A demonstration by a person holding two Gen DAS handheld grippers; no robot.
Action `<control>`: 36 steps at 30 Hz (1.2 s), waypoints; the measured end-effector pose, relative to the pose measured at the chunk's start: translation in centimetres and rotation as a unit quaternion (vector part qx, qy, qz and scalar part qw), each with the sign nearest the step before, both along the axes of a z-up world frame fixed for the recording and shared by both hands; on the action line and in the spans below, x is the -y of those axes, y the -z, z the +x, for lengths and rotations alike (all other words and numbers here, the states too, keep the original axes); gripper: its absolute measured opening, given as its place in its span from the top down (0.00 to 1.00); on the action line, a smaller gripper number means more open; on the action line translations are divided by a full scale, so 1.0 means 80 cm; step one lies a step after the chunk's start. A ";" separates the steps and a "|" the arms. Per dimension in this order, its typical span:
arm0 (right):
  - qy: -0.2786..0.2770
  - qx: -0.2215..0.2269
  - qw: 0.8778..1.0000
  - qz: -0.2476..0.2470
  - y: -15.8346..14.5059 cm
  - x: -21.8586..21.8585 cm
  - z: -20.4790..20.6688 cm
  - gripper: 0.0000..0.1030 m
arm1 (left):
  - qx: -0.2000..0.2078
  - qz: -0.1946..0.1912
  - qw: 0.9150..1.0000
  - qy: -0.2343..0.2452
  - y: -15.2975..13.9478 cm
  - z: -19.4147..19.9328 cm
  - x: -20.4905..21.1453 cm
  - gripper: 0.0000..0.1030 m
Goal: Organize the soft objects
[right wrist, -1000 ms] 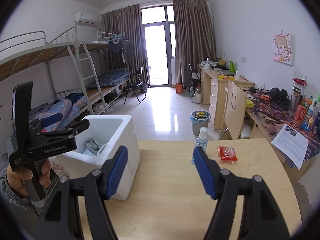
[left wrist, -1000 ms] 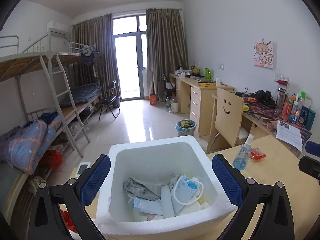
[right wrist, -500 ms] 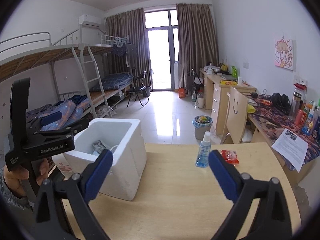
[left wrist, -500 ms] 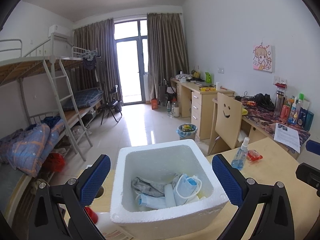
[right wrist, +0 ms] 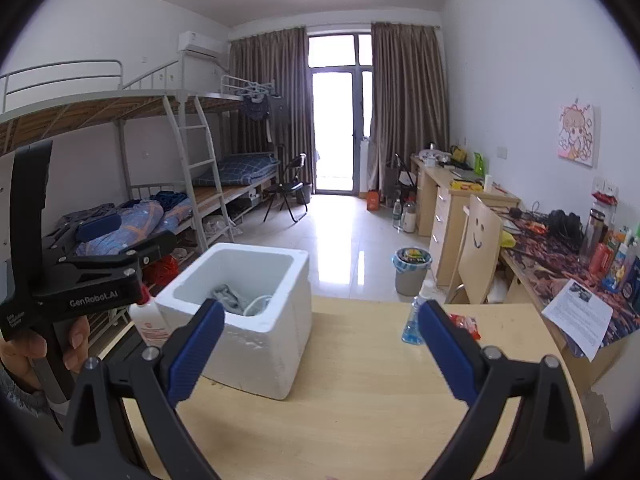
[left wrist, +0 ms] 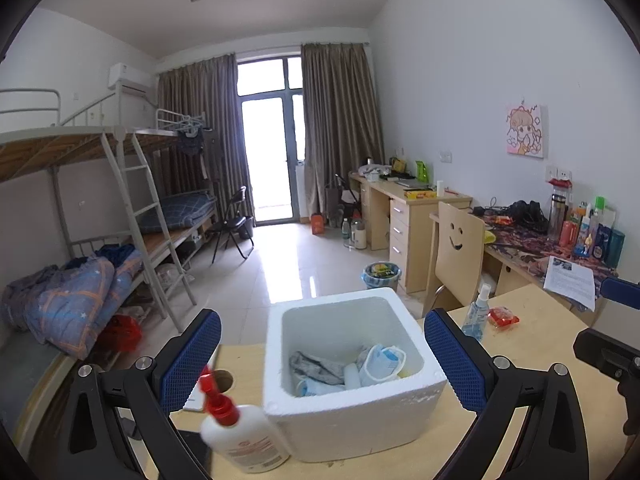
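Both views have drawn back from the square white foam box (left wrist: pixel 356 416) since the earlier pictures, so that it shows smaller and more of the pale wooden worktop (right wrist: pixel 360 412) lies in sight; a white lotion bottle with a red pump top (left wrist: pixel 240 436), unseen before in the left view, now stands just beside the box's left wall. Right tongs (right wrist: pixel 320 354) have just been opening, with nothing between the 2 blue pads; they stand spread wide over bare worktop. Left tongs (left wrist: pixel 322 360) are likewise released, their 2 blue pads standing to either side of the box without touching it, and a hand (right wrist: pixel 44 354) grips their black handle at the left edge of the right view.

Inside the box lie the soft things: a crumpled grey cloth (left wrist: pixel 316 368), a white and light-blue pouch with a white looped cord (left wrist: pixel 382 362) and a pale blue folded piece (left wrist: pixel 316 388) (what lies below these I cannot tell).

Further right on the worktop a clear spray bottle of blue liquid (left wrist: pixel 476 312) stands upright, with a small red packet (left wrist: pixel 503 317) just beside it. A printed sheet of paper (right wrist: pixel 578 314) lies near the right-hand edge, on the patterned desk beyond.
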State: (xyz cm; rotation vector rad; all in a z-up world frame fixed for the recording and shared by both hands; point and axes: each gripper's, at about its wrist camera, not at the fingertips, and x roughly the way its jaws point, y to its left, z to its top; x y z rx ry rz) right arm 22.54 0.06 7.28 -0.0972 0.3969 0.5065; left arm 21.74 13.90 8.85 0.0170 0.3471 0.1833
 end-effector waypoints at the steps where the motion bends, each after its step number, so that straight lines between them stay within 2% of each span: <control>1: -0.002 0.003 1.000 0.001 -0.001 0.000 -0.004 0.04 | 0.001 0.001 1.000 -0.003 -0.001 -0.005 -0.001 0.01; 15: -0.017 0.027 0.999 0.004 -0.020 -0.012 -0.048 0.01 | 0.028 0.012 0.999 -0.022 -0.022 -0.080 -0.005 0.01; 36: -0.030 0.054 0.998 0.011 -0.030 -0.006 -0.097 0.00 | 0.055 0.020 0.998 -0.025 -0.037 -0.146 -0.002 0.01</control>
